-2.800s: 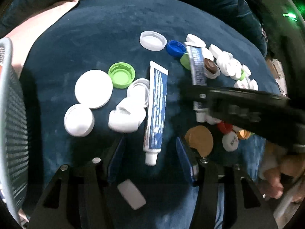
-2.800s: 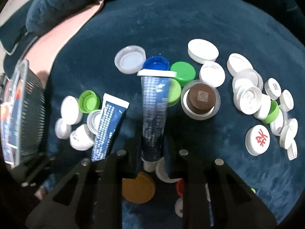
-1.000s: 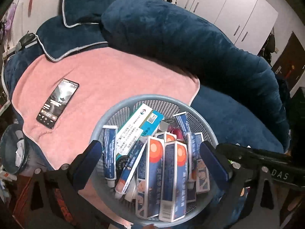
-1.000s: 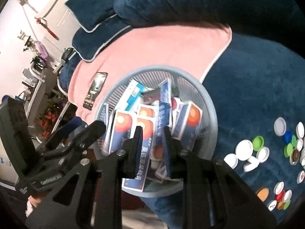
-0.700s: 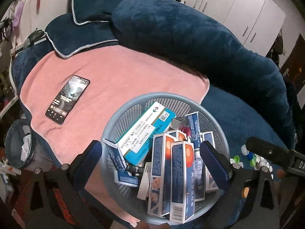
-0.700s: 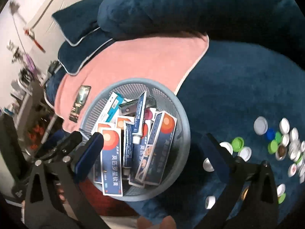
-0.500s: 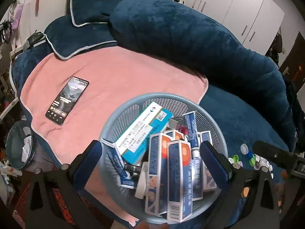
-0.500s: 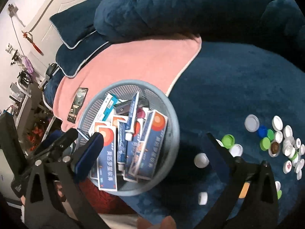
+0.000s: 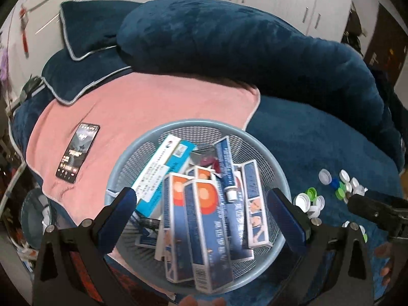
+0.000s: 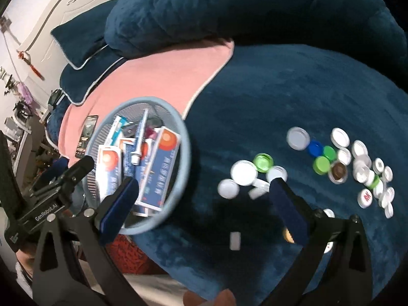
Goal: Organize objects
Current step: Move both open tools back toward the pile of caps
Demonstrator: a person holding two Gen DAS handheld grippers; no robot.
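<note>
A grey mesh basket (image 9: 142,150) holds several toothpaste boxes (image 9: 201,224) and a blue toothpaste tube (image 9: 225,168). My left gripper (image 9: 204,211) is open and empty above the basket. In the right wrist view the basket (image 10: 185,137) is at the left. My right gripper (image 10: 204,199) is open and empty over the blue cushion, between the basket and several loose bottle caps (image 10: 243,172). More caps (image 10: 339,158) lie further right. Caps also show in the left wrist view (image 9: 309,200).
A phone (image 9: 77,153) lies on the pink towel (image 9: 153,102) left of the basket. A big blue bolster (image 9: 242,43) runs along the back. My right gripper's body (image 9: 377,211) shows at the right of the left wrist view. A small white cap (image 10: 235,241) lies near the front.
Both grippers let go of their toothpaste tubes over the basket and opened. The right gripper has since swung right, away from the basket toward the caps. The left stays above the basket.
</note>
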